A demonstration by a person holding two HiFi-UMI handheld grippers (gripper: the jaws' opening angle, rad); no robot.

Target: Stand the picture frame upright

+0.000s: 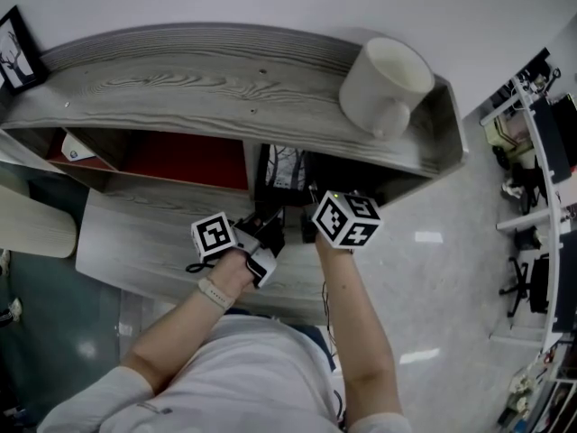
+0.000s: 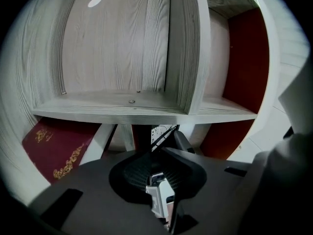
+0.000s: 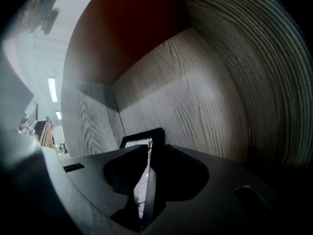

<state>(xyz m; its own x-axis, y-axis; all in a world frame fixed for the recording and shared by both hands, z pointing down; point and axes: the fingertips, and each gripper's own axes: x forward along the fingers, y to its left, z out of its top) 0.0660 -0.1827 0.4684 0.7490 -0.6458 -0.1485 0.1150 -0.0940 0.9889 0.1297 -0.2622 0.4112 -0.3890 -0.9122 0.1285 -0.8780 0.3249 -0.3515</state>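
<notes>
Holding entry: picture frame [image 1: 287, 168], edge-on and clamped between your right gripper's [image 3: 152, 153] jaws, inside the shelf's [image 1: 180, 79] right compartment, just beside the divider [image 1: 251, 165], with free room toward the side wall [image 3: 210, 97]. Your left gripper [image 2: 161, 155] sits near the frame, jaws nearly together about a small pale piece [image 2: 159, 199]; whether they pinch it is unclear.
</notes>
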